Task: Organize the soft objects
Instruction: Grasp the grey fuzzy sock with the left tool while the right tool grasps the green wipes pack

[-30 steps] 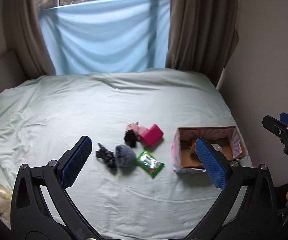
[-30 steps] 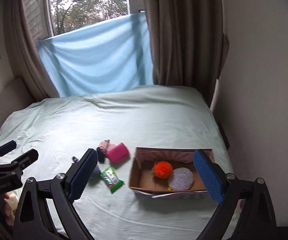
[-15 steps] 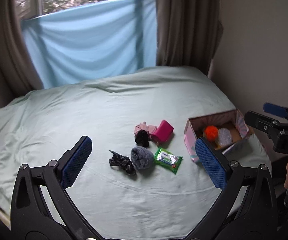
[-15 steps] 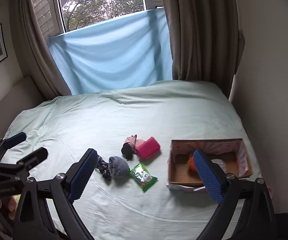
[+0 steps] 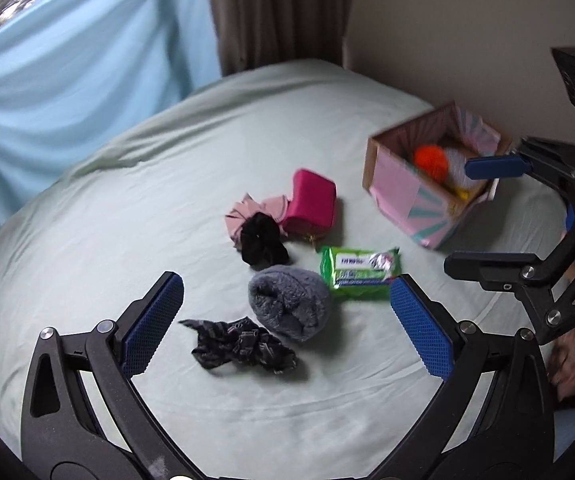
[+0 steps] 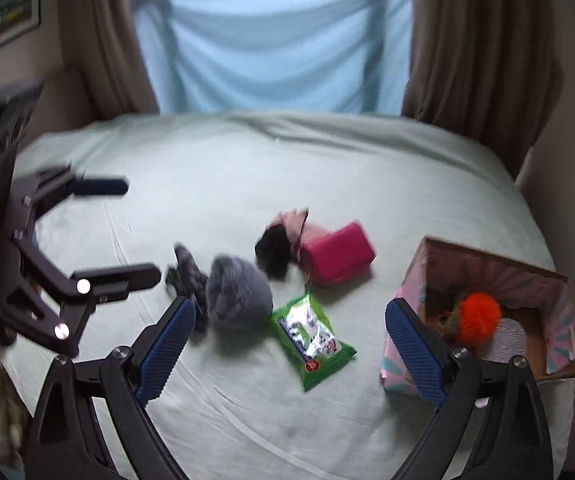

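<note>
Five loose items lie mid-frame on the pale green bed [image 5: 135, 184] in the left wrist view: a grey fuzzy bundle [image 5: 289, 307], a dark patterned cloth [image 5: 239, 346], a black scrunchie [image 5: 262, 239], a pink cloth [image 5: 247, 211], a magenta pouch [image 5: 311, 202]. A green wipes packet [image 5: 361, 267] sits right of centre. The left gripper [image 5: 285, 318] spreads wide, holding nothing. At upper right the box [image 5: 407, 188] holds an orange pompom [image 5: 431, 161]; the right gripper [image 5: 475, 218] shows at the right edge.

From the right wrist view, the right gripper [image 6: 289, 342] gapes over the wipes packet [image 6: 311, 338], not touching. The box [image 6: 487, 280] stands lower right, the left gripper [image 6: 121, 232] at left.
</note>
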{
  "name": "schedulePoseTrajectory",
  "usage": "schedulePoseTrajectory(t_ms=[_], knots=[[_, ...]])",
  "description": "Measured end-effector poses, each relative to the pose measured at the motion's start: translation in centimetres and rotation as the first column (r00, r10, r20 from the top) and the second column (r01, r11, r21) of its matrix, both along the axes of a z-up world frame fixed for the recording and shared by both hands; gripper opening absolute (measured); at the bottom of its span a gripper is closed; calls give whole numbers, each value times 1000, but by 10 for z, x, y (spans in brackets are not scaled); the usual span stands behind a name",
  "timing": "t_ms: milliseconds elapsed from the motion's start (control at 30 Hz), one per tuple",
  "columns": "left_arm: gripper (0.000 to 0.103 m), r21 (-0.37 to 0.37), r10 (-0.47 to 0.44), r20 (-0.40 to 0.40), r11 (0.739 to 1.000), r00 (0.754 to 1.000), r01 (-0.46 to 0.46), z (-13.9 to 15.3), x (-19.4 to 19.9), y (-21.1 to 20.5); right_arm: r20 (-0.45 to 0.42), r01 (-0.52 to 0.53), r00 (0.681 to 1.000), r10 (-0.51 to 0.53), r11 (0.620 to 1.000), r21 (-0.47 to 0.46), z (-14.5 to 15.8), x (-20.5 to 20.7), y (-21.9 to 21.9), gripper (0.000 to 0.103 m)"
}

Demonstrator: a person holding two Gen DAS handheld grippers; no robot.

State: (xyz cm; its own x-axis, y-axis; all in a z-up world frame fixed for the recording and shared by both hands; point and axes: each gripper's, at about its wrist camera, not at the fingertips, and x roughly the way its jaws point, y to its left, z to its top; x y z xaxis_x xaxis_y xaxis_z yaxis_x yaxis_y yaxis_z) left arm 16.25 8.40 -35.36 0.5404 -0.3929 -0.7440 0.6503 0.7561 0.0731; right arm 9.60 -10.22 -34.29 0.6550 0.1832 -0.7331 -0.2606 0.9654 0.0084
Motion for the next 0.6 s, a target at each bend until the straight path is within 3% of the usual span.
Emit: schedulePoseTrajectory(t_ms=[133,233,300,433,600], knots=[[103,42,-94,-43,995,995,95,-53,20,-12,-62,-37,997,37,999,-7,-58,20,-4,95],[103,63,-106,-83,992,991,111,-86,35,-20,-75,-80,994,73,991,-103,-95,30,3,95],[103,73,-96,-112,992,989,105,-106,45,-25,-97,-103,991,92,988,-113,-115,39,4,95],[103,71,-83,-161,993,983,95,-134,60,-33,-132,-130,985,115,985,-110,-144,57,5,93],[102,55,-66,-221,995,973,80,-152,72,-40,-195,-149,973,123,981,-125,-172,78,6,80]])
